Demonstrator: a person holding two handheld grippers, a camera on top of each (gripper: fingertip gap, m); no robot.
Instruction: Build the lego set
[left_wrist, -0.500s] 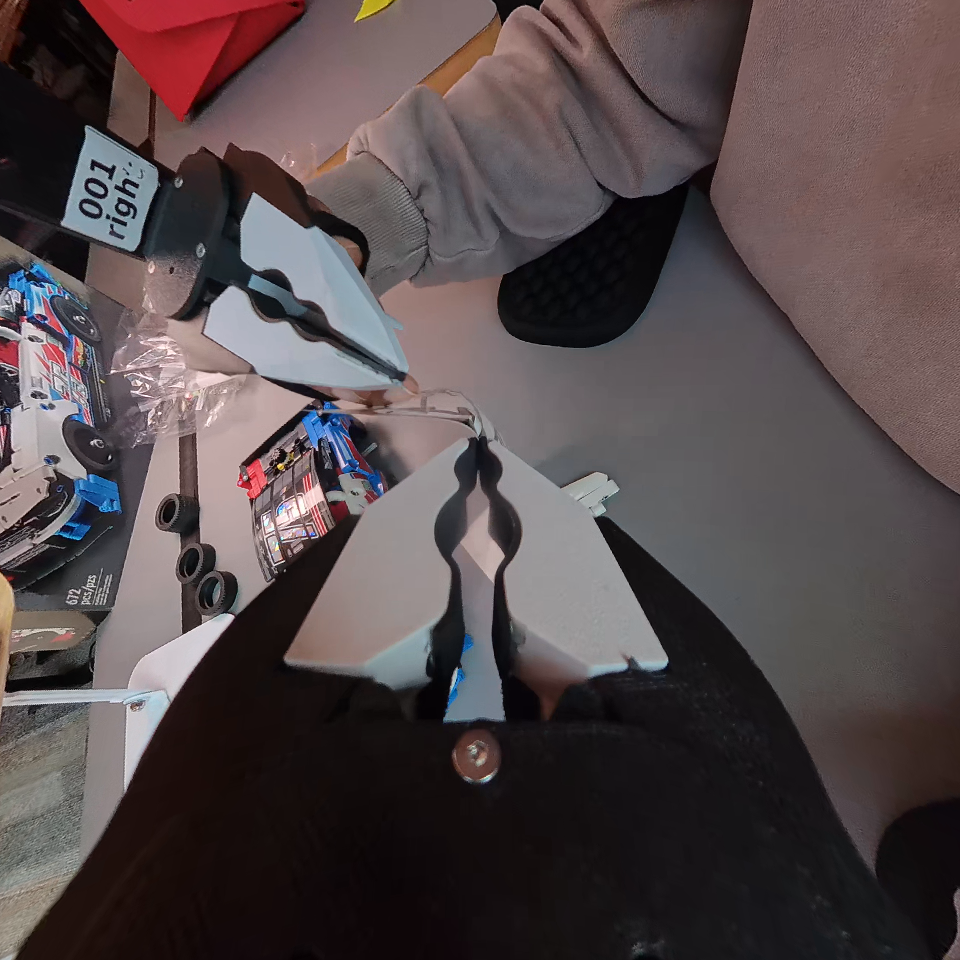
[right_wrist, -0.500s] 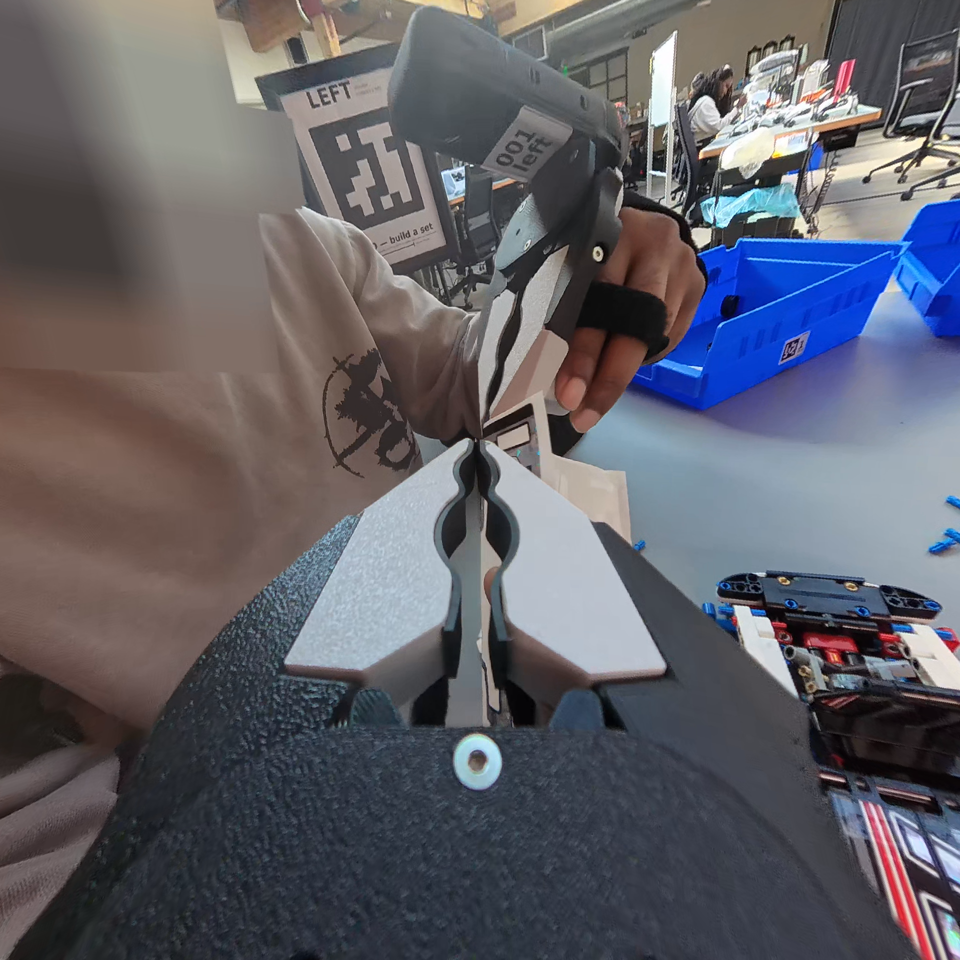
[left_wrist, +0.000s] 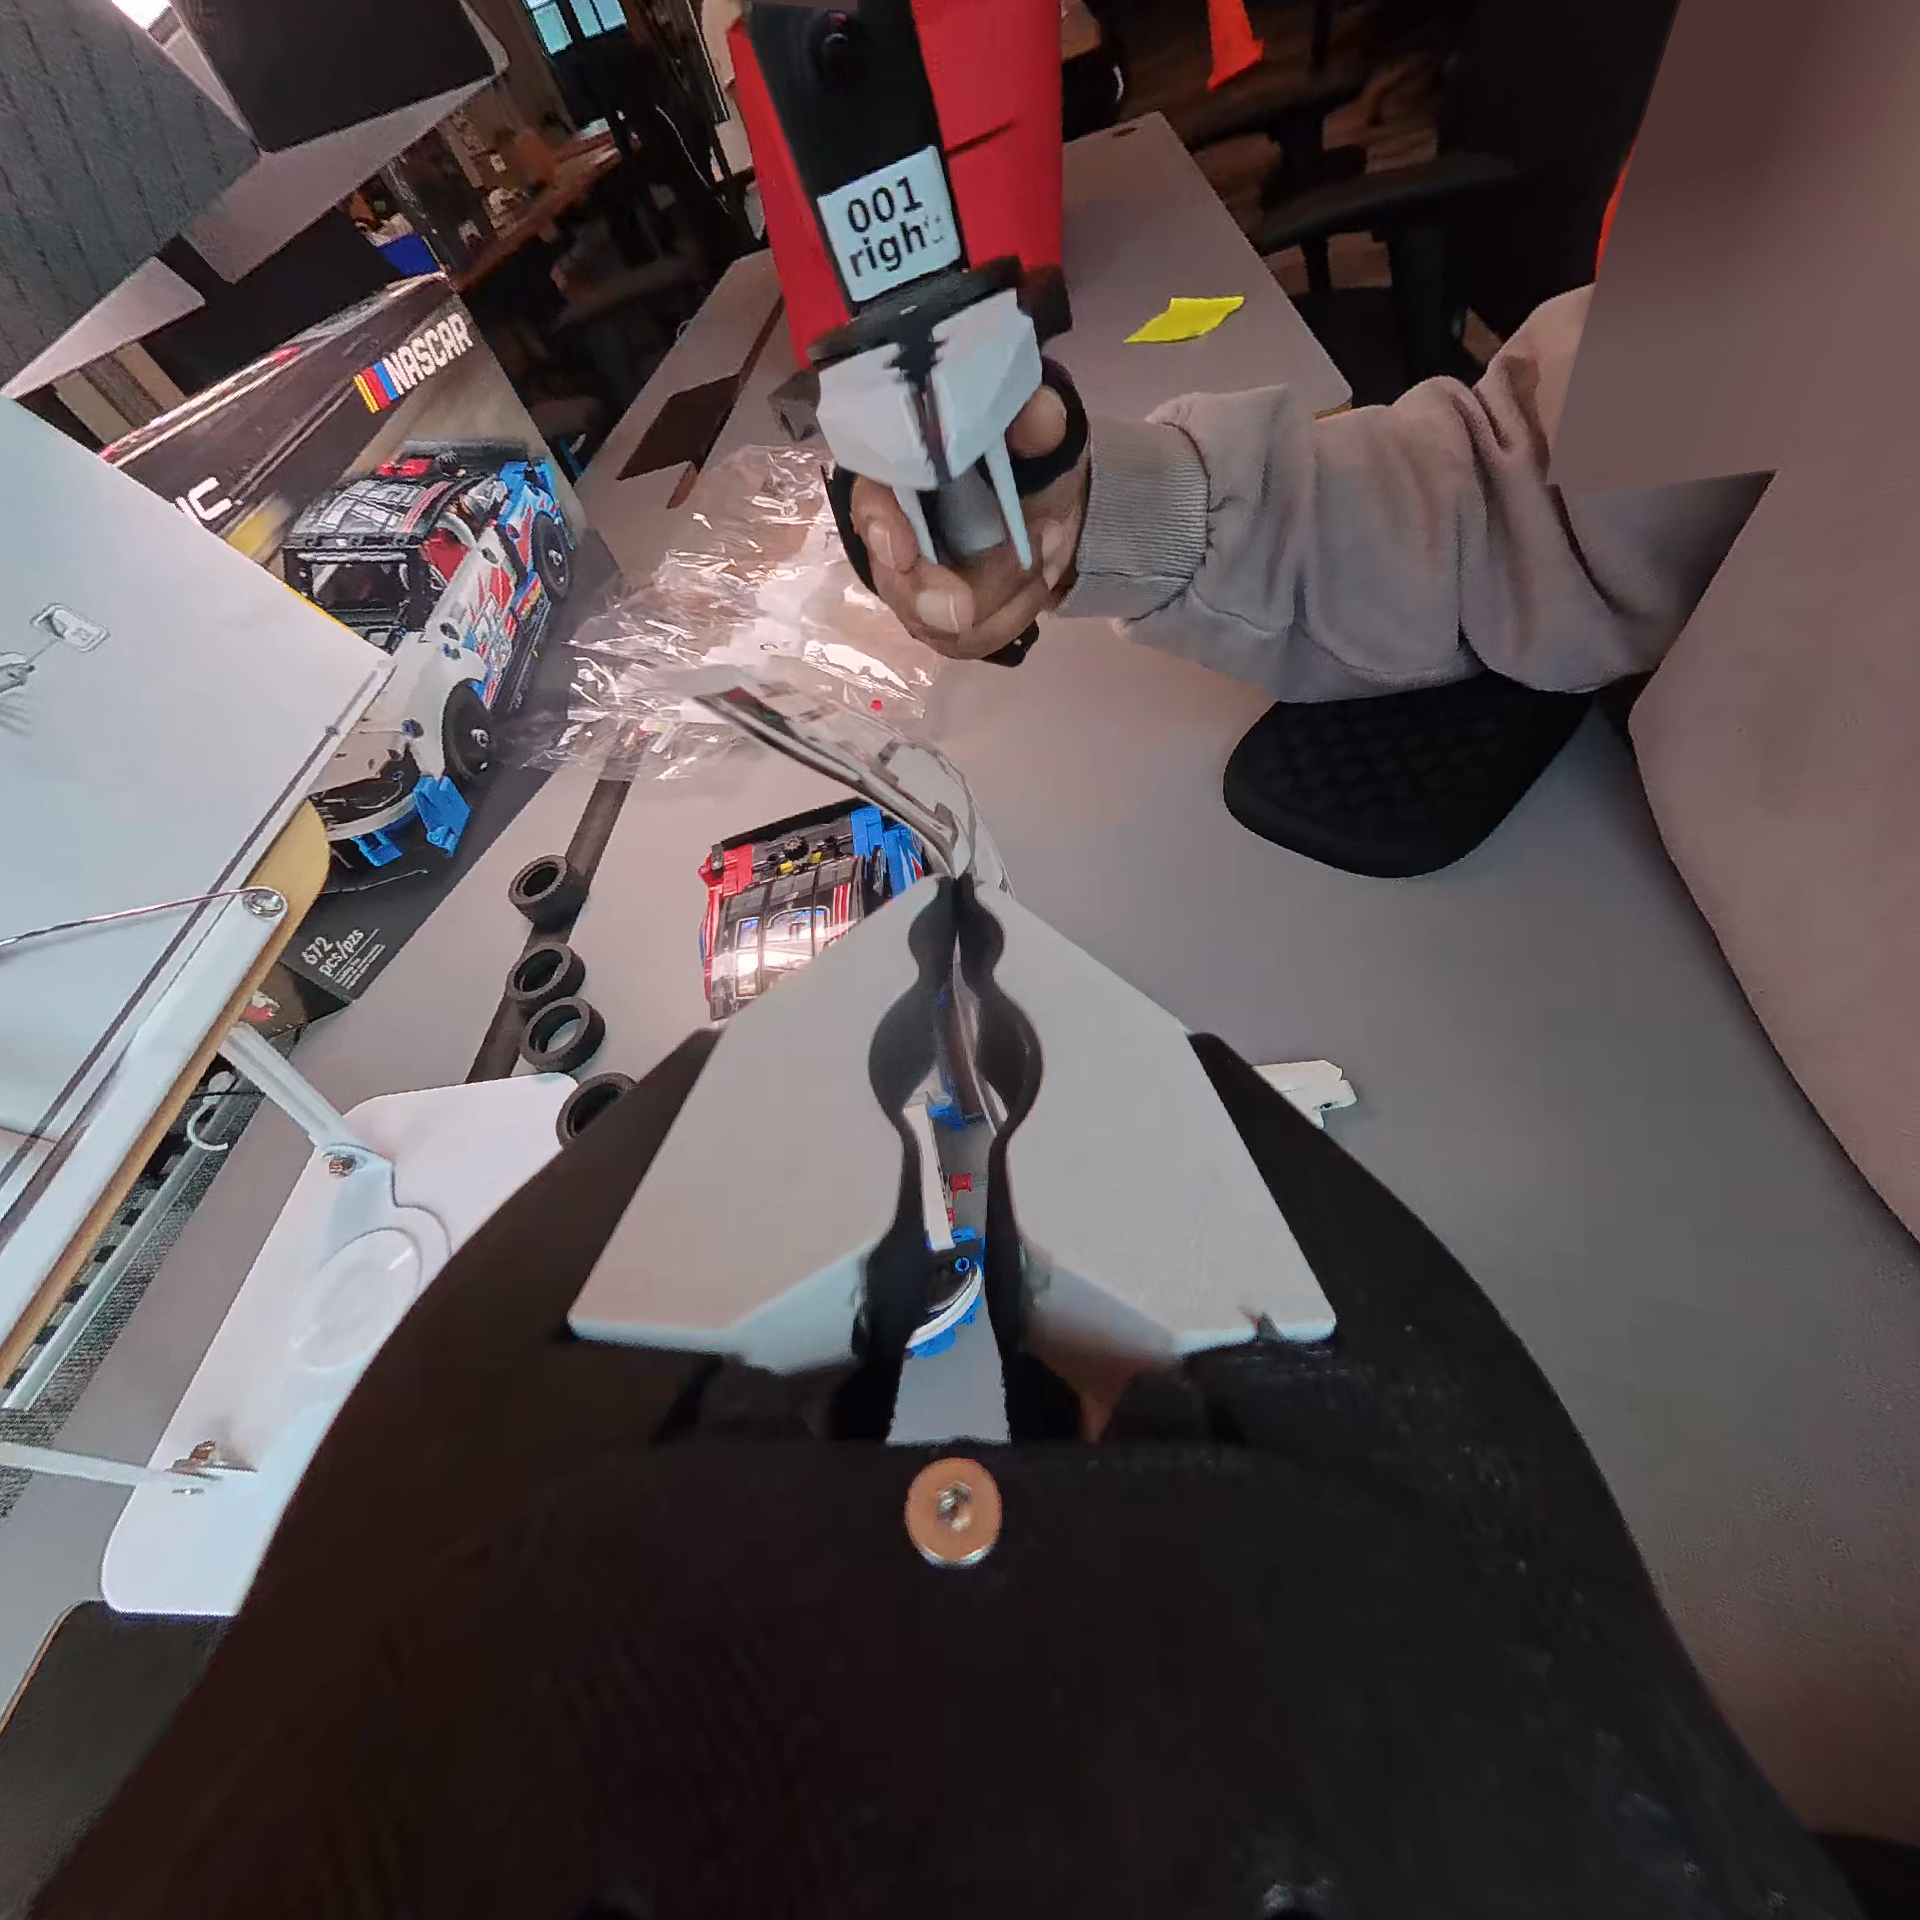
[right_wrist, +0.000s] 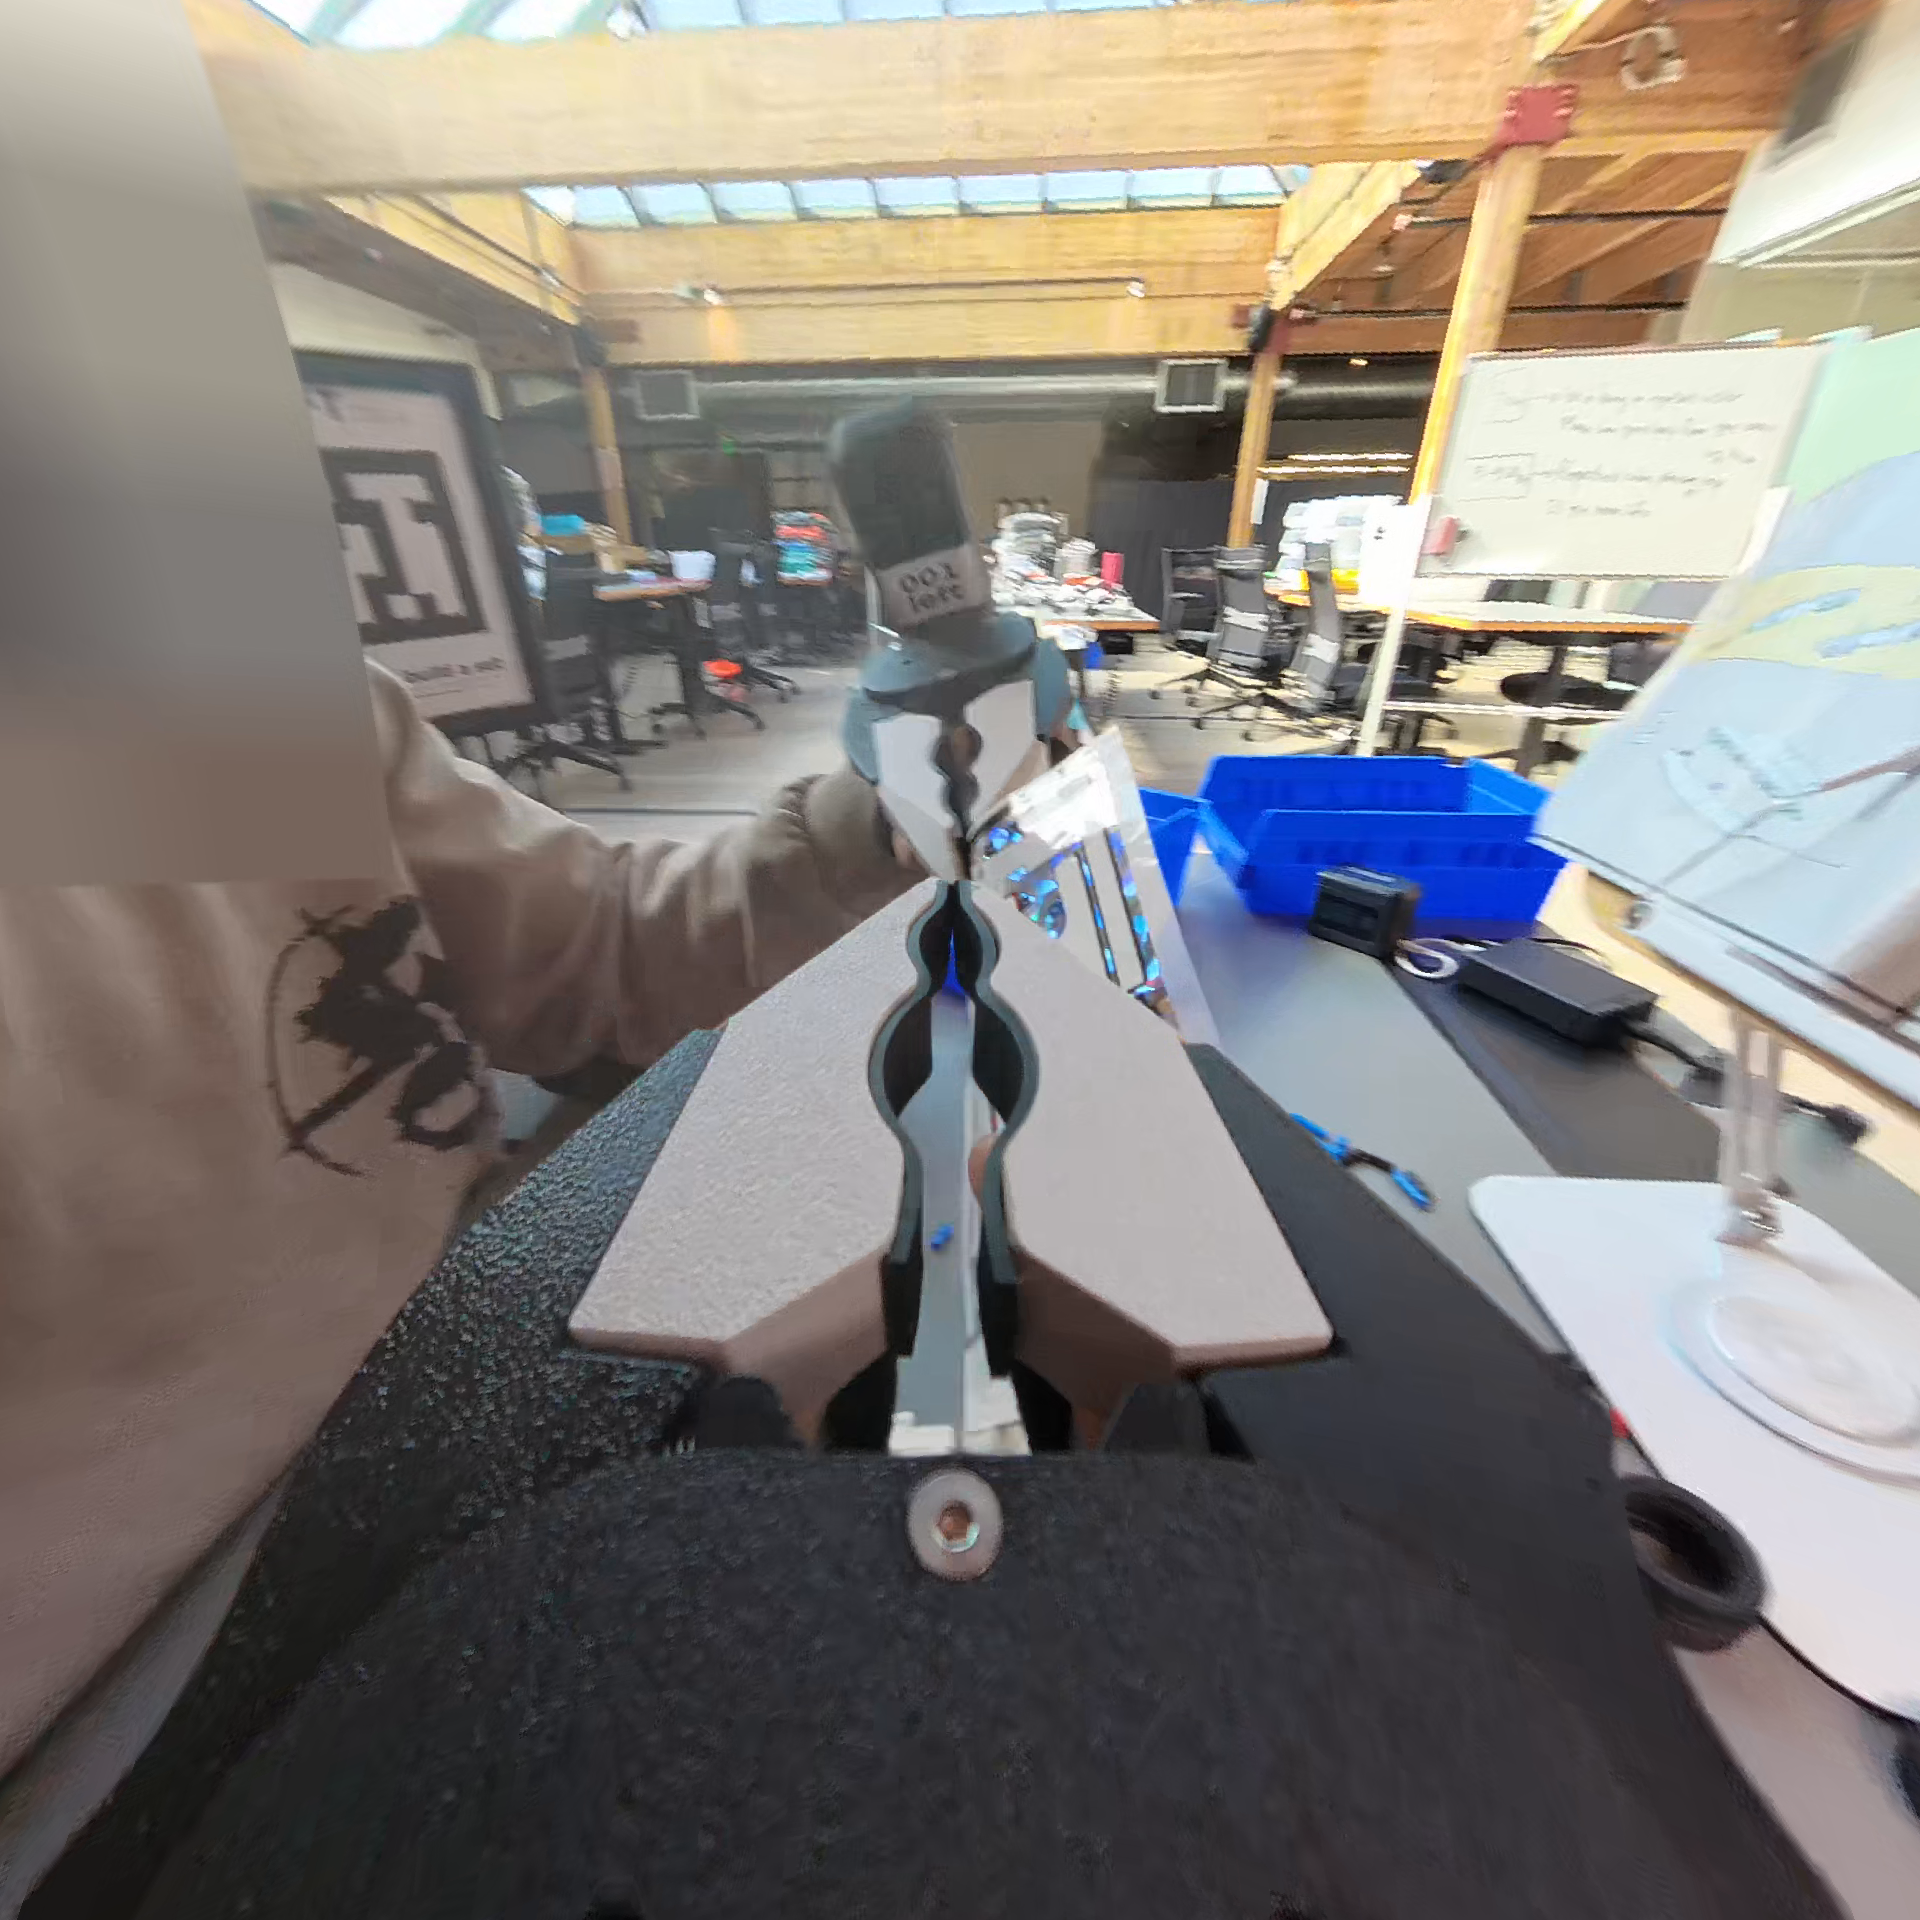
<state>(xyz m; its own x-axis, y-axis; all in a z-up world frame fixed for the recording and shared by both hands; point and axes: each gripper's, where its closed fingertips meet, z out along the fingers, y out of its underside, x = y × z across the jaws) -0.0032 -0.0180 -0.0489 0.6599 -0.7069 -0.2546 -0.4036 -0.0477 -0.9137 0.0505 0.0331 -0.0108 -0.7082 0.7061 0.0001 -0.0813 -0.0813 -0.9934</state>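
Sticker sheet (right_wrist: 1081, 883) is pinched at its edge by left gripper (left_wrist: 954, 883); right gripper (right_wrist: 954, 894) is pressed together at 12 o'clock. Peeling is judged underway; placement on car body (left_wrist: 800, 904) is next.

In the left wrist view, the partly built Lego car (left_wrist: 800, 914) sits on the table (left_wrist: 1299, 987), with four loose tyres (left_wrist: 551, 1023) to its left. The set's box (left_wrist: 416, 644) lies left of the tyres, and a crumpled plastic bag (left_wrist: 727, 623) lies behind the car.
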